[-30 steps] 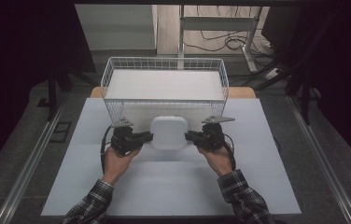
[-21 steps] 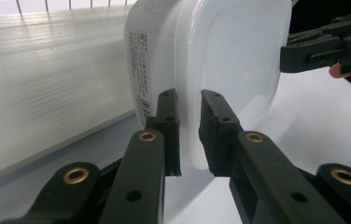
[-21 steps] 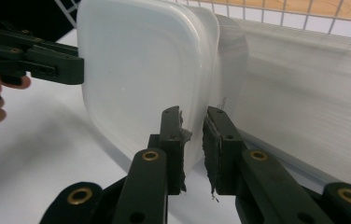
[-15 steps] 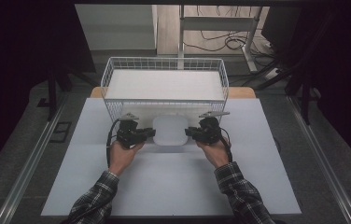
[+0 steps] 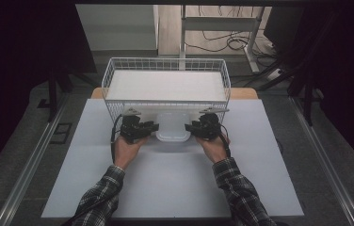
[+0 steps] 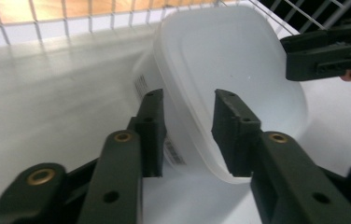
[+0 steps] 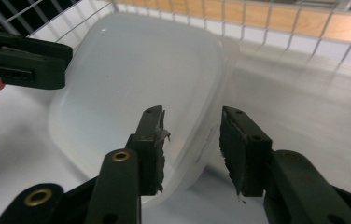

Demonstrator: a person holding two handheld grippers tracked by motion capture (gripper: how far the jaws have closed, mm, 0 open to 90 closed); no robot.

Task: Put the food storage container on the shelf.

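Tub [image 5: 171,128] of cloudy white plastic, upside down, sits at the centre of the white surface [image 5: 260,179], its far end touching or just short of the near wall of a wire basket [image 5: 165,66] at 12 o'clock. In the left gripper view the tub [image 6: 229,70] shows a printed label on its side wall; in the right gripper view the same tub [image 7: 136,79] fills the near ground, with the basket's mesh behind it.

The left hand-held gripper [image 5: 148,128] stands at the tub's 9 o'clock and the right hand-held gripper [image 5: 193,128] at its 3 o'clock. Each straddles the tub's rim, one jaw over the flat base and one along the side wall, but a gap shows between pads and plastic on both sides, so both are parted and neither yet holds the tub. A person's hands in plaid sleeves come in from 6 o'clock.

The step in hand looks to be a two-sided grasp of the tub, probably ahead of lifting it into the basket. The next move calls for both pairs of jaws to close evenly on the rim, then a level lift high enough to clear the basket's near wall; uneven pressure could tip or flex the thin plastic.
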